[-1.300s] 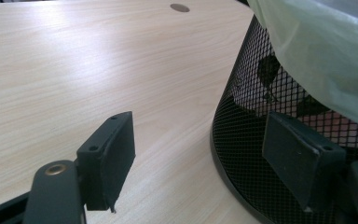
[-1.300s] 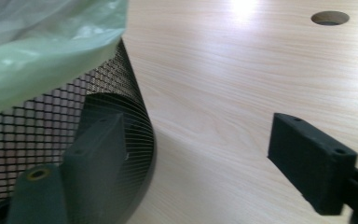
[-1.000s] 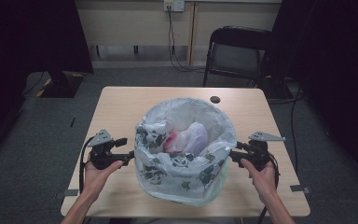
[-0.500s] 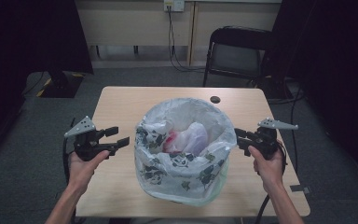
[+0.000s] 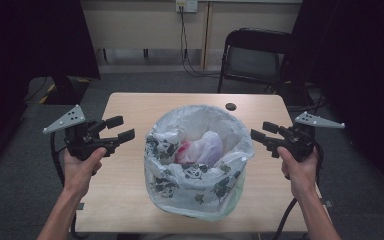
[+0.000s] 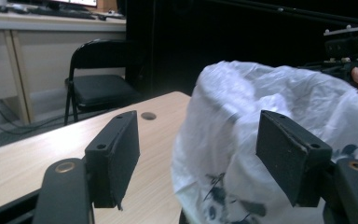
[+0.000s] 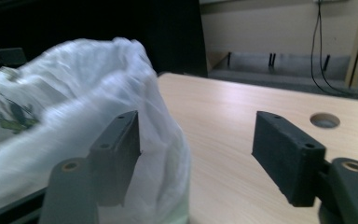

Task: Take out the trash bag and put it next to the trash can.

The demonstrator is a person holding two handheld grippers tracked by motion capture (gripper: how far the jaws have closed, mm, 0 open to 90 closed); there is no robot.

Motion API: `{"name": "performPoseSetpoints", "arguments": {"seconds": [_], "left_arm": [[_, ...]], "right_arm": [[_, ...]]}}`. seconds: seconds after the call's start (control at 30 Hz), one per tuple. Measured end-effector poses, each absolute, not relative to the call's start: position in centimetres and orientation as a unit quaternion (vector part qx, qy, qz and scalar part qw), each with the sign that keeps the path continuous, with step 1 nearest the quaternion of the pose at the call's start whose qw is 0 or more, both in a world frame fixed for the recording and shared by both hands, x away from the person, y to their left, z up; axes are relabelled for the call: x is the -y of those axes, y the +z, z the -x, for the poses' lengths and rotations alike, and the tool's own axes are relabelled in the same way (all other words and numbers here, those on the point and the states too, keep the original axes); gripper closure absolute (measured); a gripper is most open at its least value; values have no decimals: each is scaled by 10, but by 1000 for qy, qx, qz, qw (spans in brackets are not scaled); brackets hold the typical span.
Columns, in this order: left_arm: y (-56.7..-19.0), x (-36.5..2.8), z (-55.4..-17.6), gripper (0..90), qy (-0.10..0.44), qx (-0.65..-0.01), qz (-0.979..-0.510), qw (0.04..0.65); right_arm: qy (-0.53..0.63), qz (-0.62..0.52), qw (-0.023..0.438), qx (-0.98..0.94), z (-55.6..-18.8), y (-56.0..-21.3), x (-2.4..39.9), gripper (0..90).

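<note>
- Sitting in the middle of the table (image 5: 130,200) is a white plastic bag (image 5: 200,195) with a panda print, mouth open and standing up on its own.
- Inside the bag there's some crumpled white stuff with a bit of red/pink (image 5: 197,149); can't tell what it actually is.
- Left tool (image 5: 122,129) is off to the left of the bag, clear of it, jaws spread with nothing between them. From the left gripper view the bag's rim sits beyond the jaws, not touching the pads.
- Right tool (image 5: 261,132) is off to the right side, also not touching the bag. Its jaws have just been opening and they stand apart with nothing in them.
- Each tool has a grey 3-cornered plate on top, and a person's hand wraps each one from below.
- Small round hole (image 5: 231,106) in the table near the far edge.
- Black folding chair (image 5: 252,55) stands behind the table, by the wall.
</note>
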State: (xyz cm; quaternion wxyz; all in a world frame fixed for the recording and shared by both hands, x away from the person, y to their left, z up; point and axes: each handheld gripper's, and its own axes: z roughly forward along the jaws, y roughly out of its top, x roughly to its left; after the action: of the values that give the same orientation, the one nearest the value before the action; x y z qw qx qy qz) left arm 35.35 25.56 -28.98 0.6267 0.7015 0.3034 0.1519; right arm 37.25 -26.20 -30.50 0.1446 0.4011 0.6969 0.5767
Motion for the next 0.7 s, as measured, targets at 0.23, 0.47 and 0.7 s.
{"name": "performPoseSetpoints", "arguments": {"seconds": [0.23,0.47,0.7], "left_arm": [[-290,-233,-349,245,119,-279,-717,627],[-293,-212,-354,205,99,-259,-736,618],[-291,-207,-354,531,107,-254,-736,618]], "right_arm": [[610,-363,142,-690,-360,-285,251,292],[622,-310,116,-710,-344,-276,220,268],[615,-287,106,-726,-338,-274,196,244]]}}
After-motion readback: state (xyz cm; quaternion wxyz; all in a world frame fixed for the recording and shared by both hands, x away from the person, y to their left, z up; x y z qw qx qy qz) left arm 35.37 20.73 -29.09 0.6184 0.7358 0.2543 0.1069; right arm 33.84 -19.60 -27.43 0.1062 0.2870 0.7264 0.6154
